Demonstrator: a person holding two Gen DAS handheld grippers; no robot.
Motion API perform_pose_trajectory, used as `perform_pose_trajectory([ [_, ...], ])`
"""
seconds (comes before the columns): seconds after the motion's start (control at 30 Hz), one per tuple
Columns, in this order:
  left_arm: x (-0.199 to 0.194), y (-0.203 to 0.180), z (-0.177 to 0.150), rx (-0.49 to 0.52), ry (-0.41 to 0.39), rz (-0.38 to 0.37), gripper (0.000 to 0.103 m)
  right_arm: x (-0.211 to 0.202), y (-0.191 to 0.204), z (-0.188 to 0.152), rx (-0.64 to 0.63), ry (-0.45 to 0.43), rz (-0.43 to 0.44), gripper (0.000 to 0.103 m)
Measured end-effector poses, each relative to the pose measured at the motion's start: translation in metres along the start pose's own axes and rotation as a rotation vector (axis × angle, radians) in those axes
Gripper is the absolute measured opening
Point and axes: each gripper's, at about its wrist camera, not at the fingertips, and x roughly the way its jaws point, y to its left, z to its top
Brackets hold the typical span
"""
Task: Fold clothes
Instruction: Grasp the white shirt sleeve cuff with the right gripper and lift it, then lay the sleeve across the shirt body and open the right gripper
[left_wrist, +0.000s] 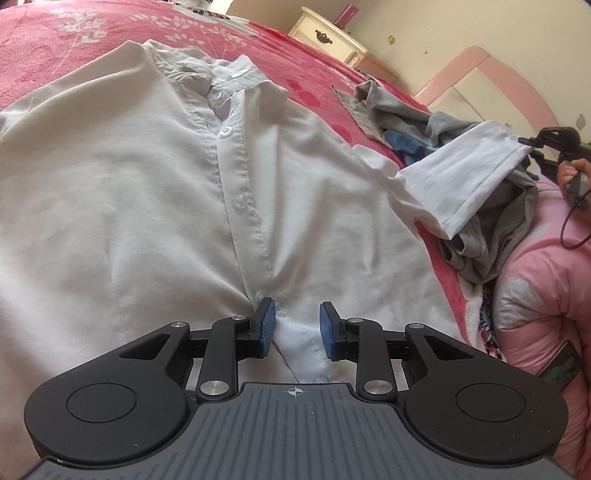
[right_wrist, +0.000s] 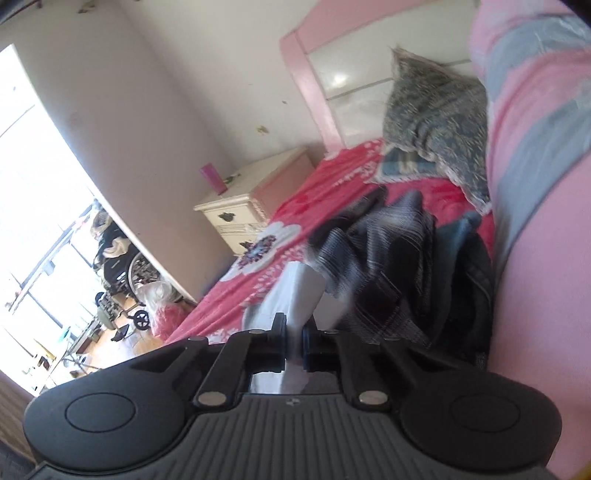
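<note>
Left gripper wide over shirt, right gripper pinching its sleeve.

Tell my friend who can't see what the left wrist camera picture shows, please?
A white button-up shirt lies spread on a red bedspread, with the open left gripper over its placket. The right gripper lifts one sleeve above a grey clothes pile.
</note>
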Motion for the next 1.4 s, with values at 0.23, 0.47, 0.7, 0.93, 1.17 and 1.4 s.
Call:
perform_pose_trajectory([
  [0.23,0.000,-0.002,0.000,0.003,-0.001,0.012,0.027,-0.049,0.056,-0.006,-0.118,-0.010,0.206,0.006],
  [0.47,-0.001,-0.005,-0.001,0.010,-0.010,0.017,0.027,-0.109,0.124,-0.034,-0.234,0.025,0.484,0.006],
  [0.7,-0.016,-0.015,0.003,0.005,-0.052,-0.018,0.041,-0.149,0.174,-0.075,-0.301,0.113,0.706,0.006],
  [0.93,-0.050,-0.004,0.008,-0.115,-0.084,-0.072,0.042,-0.164,0.201,-0.132,-0.346,0.285,0.846,0.006],
  [1.17,-0.088,0.017,0.005,-0.216,-0.123,-0.081,0.043,-0.186,0.226,-0.180,-0.471,0.433,0.932,0.006],
  [1.4,-0.120,0.039,-0.002,-0.306,-0.146,-0.083,0.043,-0.208,0.241,-0.237,-0.606,0.550,0.980,0.006],
])
